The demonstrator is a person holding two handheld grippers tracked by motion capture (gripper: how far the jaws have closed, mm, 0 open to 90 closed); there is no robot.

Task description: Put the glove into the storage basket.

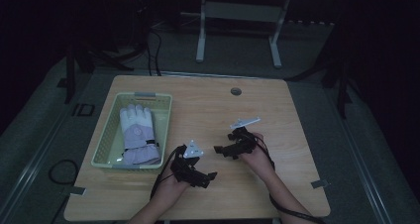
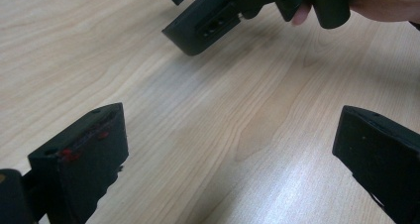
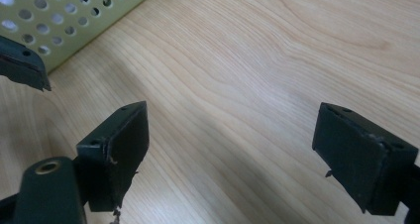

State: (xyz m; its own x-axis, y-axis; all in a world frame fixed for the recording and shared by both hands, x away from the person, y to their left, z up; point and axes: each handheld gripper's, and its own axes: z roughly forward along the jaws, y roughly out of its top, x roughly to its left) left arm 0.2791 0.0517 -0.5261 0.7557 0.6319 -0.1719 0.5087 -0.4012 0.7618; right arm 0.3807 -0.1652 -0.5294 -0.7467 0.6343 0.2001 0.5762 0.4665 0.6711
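A white and lavender glove (image 1: 137, 133) lies in a pale green perforated basket (image 1: 107, 140) on the left of the wooden table (image 1: 208, 105). My left gripper (image 1: 208, 178) is held low over the table's front middle, pointing right. In the left gripper view it (image 2: 230, 130) is open over bare wood, with the other gripper's jaw ahead. My right gripper (image 1: 220, 150) points left toward it from a short gap. In the right gripper view it (image 3: 233, 120) is open with nothing between its jaws, and the basket's wall (image 3: 64, 21) is ahead at top left.
A round cable port (image 1: 236, 91) sits near the table's far edge. Beyond the table stand a white frame (image 1: 237, 26) and dark stands on grey floor. Bare wood spreads across the table's middle and right. Cables trail from both grippers.
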